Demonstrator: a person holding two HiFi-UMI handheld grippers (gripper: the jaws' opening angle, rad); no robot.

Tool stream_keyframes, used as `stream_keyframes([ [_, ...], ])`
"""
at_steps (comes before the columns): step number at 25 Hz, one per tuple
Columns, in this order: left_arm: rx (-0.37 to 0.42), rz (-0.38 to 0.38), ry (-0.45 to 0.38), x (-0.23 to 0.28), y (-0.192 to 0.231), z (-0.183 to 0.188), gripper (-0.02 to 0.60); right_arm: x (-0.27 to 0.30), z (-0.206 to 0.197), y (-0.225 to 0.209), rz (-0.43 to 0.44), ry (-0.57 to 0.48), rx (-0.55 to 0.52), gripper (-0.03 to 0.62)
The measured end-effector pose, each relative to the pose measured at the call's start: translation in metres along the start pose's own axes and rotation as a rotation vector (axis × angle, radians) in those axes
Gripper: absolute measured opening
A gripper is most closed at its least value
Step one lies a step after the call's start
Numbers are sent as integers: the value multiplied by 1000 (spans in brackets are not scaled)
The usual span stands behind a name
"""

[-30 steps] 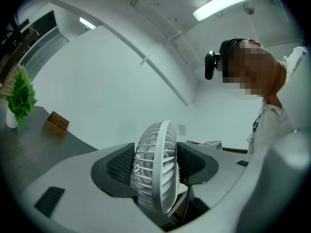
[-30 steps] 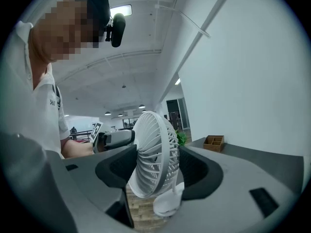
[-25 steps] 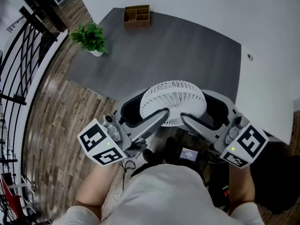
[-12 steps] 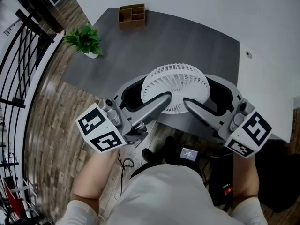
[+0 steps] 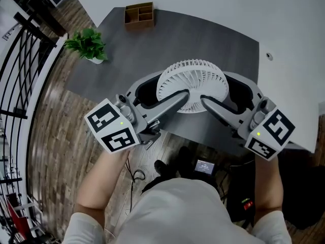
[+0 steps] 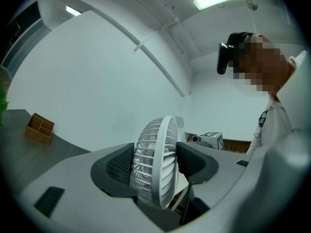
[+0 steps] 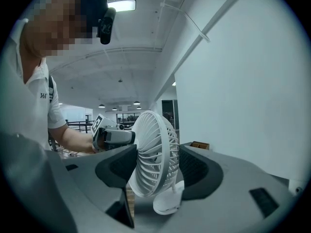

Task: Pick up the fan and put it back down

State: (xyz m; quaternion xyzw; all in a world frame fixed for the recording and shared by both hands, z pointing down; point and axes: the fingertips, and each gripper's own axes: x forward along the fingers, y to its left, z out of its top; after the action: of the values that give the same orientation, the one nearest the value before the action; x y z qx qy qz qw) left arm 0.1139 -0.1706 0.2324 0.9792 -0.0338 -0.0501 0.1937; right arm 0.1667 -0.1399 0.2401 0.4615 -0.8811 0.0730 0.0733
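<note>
Both grippers hold the white fan (image 5: 193, 81) between them, over the near edge of the dark grey desk (image 5: 177, 39). The left gripper (image 5: 170, 89) comes in from the left and its fingers (image 6: 116, 166) are closed on the fan (image 6: 155, 169), one dark pad on each flat side of the round grille. The right gripper (image 5: 221, 91) comes in from the right and its fingers (image 7: 201, 171) clamp the fan (image 7: 153, 161) the same way. From the head view the grille faces up toward the camera. In both gripper views the fan stands on edge between the pads, its long axis upright, with its small white base (image 7: 167, 203) at the bottom. I cannot tell whether the base touches the desk. A potted plant (image 5: 86, 44) and a wooden box (image 5: 138, 15) sit well apart at the far left of the desk
</note>
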Motion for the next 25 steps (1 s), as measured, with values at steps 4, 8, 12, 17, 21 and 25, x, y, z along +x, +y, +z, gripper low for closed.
stream_keyframes([
  [4,13,-4,36,6,10,-11,293,4,-13,-9,-7,17,-1,273],
  [8,27,-4,57,13,17,-21,293,7,-23,-18,-16,42,-2,273],
  [12,38,1,89,21,32,-36,293,13,-41,-32,-21,77,-8,274],
  [17,42,0,109,31,47,-54,293,20,-60,-47,-28,101,-11,274],
  [21,36,-11,102,37,56,-62,293,22,-69,-57,-40,108,-12,273],
  [25,41,-6,117,44,65,-69,293,25,-78,-67,-52,123,-15,274],
])
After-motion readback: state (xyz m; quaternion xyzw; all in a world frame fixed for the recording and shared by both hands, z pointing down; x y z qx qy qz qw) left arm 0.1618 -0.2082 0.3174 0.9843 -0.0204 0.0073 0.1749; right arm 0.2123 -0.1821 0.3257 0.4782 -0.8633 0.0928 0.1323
